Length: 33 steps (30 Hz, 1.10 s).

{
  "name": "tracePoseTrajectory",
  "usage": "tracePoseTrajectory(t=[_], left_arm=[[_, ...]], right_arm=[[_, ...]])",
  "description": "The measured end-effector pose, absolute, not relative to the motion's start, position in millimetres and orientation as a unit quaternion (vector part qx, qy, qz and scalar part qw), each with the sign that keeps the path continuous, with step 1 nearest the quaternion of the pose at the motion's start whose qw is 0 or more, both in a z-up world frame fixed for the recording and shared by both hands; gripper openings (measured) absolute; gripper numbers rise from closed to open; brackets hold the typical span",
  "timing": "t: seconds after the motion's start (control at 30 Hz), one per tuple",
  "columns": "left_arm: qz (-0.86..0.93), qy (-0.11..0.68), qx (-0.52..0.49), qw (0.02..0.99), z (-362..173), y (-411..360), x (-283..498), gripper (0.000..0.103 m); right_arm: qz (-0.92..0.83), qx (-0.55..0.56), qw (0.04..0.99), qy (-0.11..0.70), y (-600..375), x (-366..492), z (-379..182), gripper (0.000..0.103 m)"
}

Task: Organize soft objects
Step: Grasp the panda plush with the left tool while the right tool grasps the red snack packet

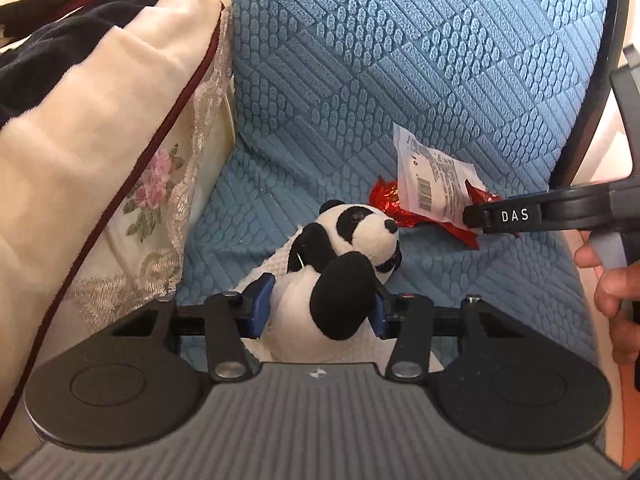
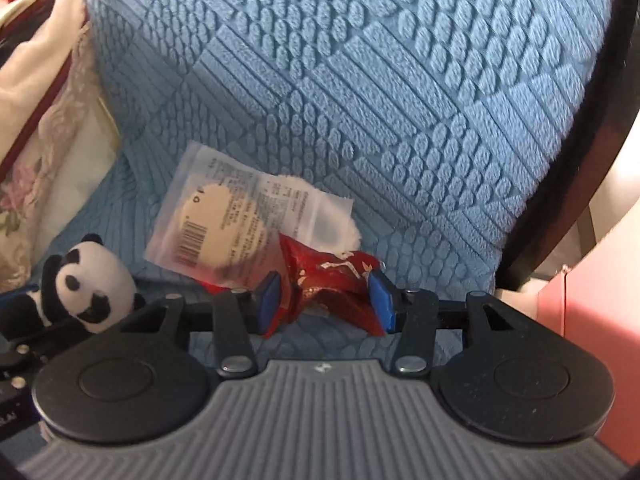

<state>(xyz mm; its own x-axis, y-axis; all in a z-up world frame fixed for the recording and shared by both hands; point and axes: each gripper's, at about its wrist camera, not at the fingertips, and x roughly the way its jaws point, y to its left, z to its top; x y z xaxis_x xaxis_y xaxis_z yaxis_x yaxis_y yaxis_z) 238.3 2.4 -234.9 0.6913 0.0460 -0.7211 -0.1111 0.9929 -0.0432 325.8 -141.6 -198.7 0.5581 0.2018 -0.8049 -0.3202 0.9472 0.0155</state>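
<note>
We see a small black-and-white plush panda (image 1: 344, 264) with soft, fuzzy fabric, lying on a blue textured cloth chair cover (image 1: 440, 60) that has a raised, ribbed and pebbled pattern. Behind it are a crinkled glossy red foil packet (image 2: 328, 284) and a thin white printed wrapper (image 2: 224, 220) that looks smooth and semi-transparent. At the left we notice a cream velvety blanket (image 1: 80, 128) and a matt lace cloth with embroidered pink flowers (image 1: 156, 200).

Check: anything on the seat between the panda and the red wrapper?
Nothing: only bare blue seat cover separates panda from red wrapper, clearest in the right wrist view.
</note>
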Motion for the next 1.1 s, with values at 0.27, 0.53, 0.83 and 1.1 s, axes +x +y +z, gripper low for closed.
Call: tracePoseTrajectory(t=[0.27,0.53,0.83,1.1], left_arm=[[0.032,0.385,-0.087,0.918,-226.6,11.8,234.9,0.052],[0.028,0.378,-0.104,0.92,-220.0,16.0,228.9,0.052],[0.015,0.373,-0.111,0.921,-213.4,16.0,217.3,0.05],[0.008,0.368,-0.111,0.923,-208.5,12.0,207.5,0.047]], right_arm=[[0.143,-0.075,0.882,0.443,-156.9,324.3,-193.9,0.04],[0.147,-0.094,0.886,0.43,-163.8,300.7,-178.3,0.034],[0.153,-0.069,0.888,0.429,-176.4,261.0,-159.6,0.033],[0.151,-0.061,0.892,0.422,-167.8,247.2,-157.5,0.033]])
